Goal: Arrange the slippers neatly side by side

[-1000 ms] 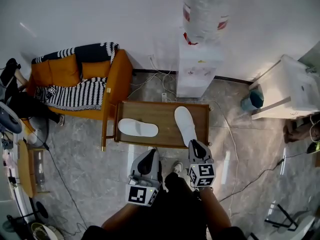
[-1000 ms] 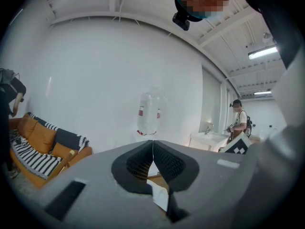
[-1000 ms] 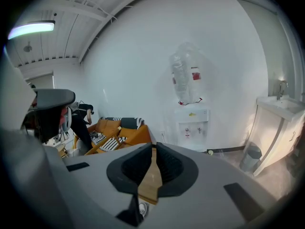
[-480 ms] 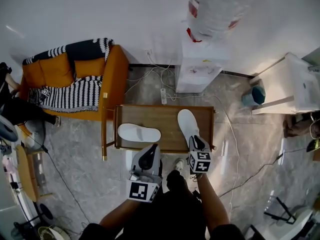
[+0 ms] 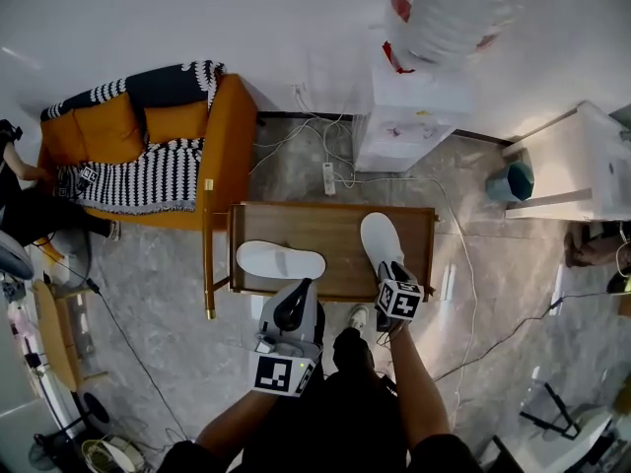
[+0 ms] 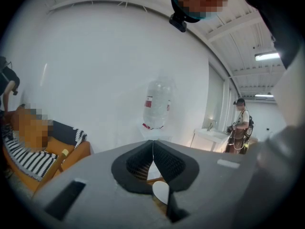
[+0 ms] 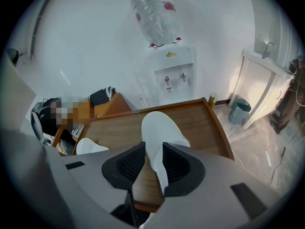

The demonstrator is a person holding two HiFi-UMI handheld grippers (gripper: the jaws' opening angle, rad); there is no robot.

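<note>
Two white slippers lie on a low wooden table (image 5: 296, 227). The left slipper (image 5: 280, 260) lies crosswise near the table's front left. The right slipper (image 5: 380, 242) points away from me at the right. My right gripper (image 5: 391, 272) is at that slipper's heel. In the right gripper view its jaws are opening around the heel (image 7: 159, 128), with a strip of wood showing beside the left pad. My left gripper (image 5: 293, 308) hangs shut and empty before the table's near edge, close to the left slipper.
An orange sofa (image 5: 148, 156) with a striped blanket stands left of the table. A water dispenser (image 5: 409, 126) stands behind it, with cables (image 5: 330, 175) on the floor. A white cabinet (image 5: 582, 166) and a teal bin (image 5: 513, 180) stand at the right. A person (image 6: 240, 128) stands far right.
The right gripper's jaws have come apart at the right slipper's heel, which they pinched before. The left gripper has stayed shut in about the same place.
</note>
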